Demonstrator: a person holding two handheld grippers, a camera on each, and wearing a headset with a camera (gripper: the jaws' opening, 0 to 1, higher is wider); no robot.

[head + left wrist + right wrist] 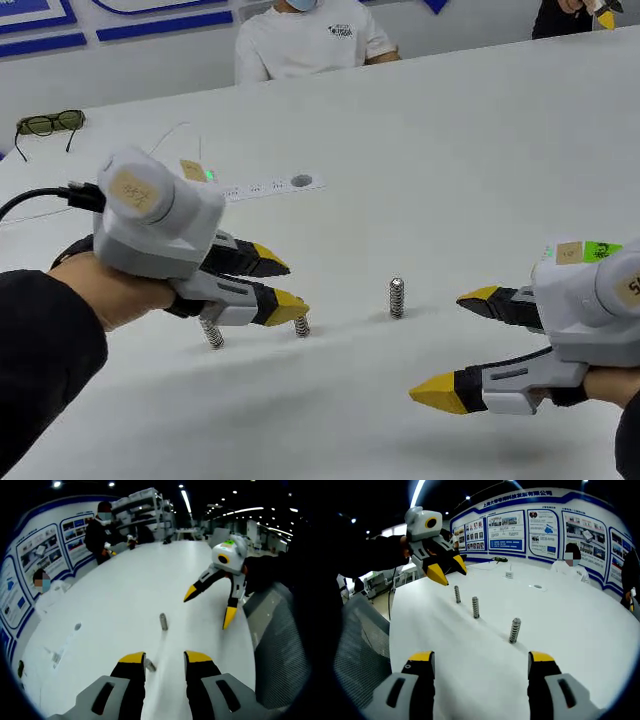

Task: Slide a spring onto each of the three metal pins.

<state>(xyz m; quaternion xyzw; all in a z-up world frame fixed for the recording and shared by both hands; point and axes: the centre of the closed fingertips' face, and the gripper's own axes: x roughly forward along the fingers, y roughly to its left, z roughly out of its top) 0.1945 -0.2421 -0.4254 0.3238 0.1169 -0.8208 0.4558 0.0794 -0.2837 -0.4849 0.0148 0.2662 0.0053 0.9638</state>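
The right tongs (pixel 445 345) gape wide and empty nearest, the left tongs (pixel 290 288) hang partly open and empty just above one end of the row of three springs (pixel 475 607) standing on the white surface (pixel 450 150), with a seated person (pixel 305 35) beyond.

Your head view's bright and even, springs (pixel 397 298) throwing faint soft shadows on the white table (pixel 450 150). Both gripper views bend hard at the edges, ceiling strip lights (pixel 186 500) glaring, the left one a touch blurred.
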